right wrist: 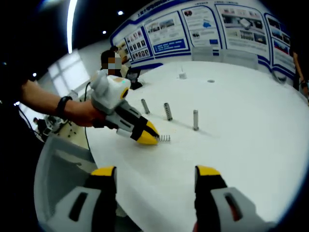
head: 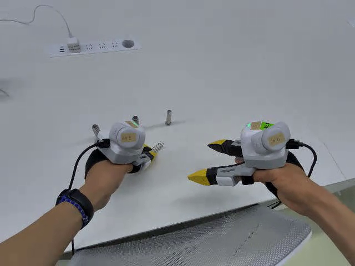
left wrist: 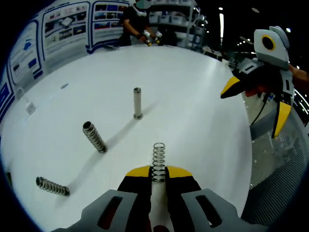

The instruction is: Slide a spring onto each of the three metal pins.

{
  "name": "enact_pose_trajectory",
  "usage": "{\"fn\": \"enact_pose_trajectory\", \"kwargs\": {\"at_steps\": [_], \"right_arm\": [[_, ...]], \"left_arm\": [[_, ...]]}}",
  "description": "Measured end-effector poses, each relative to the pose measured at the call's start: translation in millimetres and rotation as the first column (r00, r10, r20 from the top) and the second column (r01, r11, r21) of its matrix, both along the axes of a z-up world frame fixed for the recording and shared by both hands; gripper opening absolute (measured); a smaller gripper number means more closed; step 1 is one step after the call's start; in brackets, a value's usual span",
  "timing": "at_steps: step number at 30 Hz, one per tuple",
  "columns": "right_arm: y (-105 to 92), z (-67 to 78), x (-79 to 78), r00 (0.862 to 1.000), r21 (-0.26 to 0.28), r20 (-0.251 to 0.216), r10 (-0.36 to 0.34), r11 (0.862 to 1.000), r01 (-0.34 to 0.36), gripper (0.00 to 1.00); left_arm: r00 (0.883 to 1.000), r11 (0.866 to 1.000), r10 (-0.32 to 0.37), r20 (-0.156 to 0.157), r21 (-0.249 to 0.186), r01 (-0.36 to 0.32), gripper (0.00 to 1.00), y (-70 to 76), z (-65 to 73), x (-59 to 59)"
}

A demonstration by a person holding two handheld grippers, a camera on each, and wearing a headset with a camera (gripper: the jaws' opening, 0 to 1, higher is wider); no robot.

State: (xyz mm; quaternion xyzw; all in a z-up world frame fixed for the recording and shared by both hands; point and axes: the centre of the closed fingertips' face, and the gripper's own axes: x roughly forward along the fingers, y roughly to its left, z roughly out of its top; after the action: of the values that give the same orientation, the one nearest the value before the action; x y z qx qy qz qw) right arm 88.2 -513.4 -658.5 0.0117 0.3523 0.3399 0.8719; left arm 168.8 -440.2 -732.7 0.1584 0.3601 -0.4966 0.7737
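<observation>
My left gripper [left wrist: 158, 172] is shut on a small coil spring [left wrist: 158, 159] that sticks out past its yellow tips; in the head view the same spring [head: 158, 147] points toward the pins. Three upright metal pins stand in a row on the white table. The right-hand pin [head: 168, 117] is bare [left wrist: 137, 102]. The middle pin [left wrist: 94, 137] and the left pin [left wrist: 52, 186] each carry a spring. My right gripper [head: 208, 160] hovers open to the right, nothing between its fingers [right wrist: 155, 174]. From the right gripper view, the left gripper [right wrist: 137, 128] sits in front of the pins.
A white power strip [head: 91, 47] with a plug lies at the table's far left. A grey mesh chair back [head: 222, 238] sits just below the table's near edge. Poster boards [right wrist: 212, 24] and a person [left wrist: 137, 21] stand beyond the table.
</observation>
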Motion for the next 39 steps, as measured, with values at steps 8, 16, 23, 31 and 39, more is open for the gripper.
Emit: {"fn": "enact_pose_trajectory", "kwargs": {"at_steps": [8, 16, 23, 31, 39], "right_arm": [[5.0, -2.8, -2.4, 1.000, 0.003, -0.007, 0.013, 1.000, -0.013, 0.67], [12.1, -3.0, -3.1, 1.000, 0.013, -0.011, 0.026, 1.000, -0.026, 0.67], [16.6, -0.2, -0.9, 0.999, 0.029, -0.008, 0.032, 0.999, -0.032, 0.66], [20.8, 1.8, 1.0, 1.000, 0.061, -0.010, 0.025, 0.998, -0.024, 0.64], [28.0, 3.0, -1.4, 0.999, 0.077, -0.012, 0.046, 0.996, -0.045, 0.64]], "left_arm": [[1.000, 1.000, 0.014, 0.005, -0.004, -0.014, 0.11, 19.0, 4.8, -7.0], [0.999, 0.998, 0.044, 0.013, -0.038, -0.043, 0.11, 30.7, 20.4, -10.9], [0.998, 0.998, 0.034, 0.046, -0.053, -0.032, 0.11, 39.2, 37.7, -13.8], [0.996, 0.998, 0.012, 0.086, -0.066, -0.006, 0.11, 51.1, 63.8, -19.3], [0.991, 0.997, -0.025, 0.131, -0.075, 0.035, 0.11, 56.8, 94.3, -25.0]]}}
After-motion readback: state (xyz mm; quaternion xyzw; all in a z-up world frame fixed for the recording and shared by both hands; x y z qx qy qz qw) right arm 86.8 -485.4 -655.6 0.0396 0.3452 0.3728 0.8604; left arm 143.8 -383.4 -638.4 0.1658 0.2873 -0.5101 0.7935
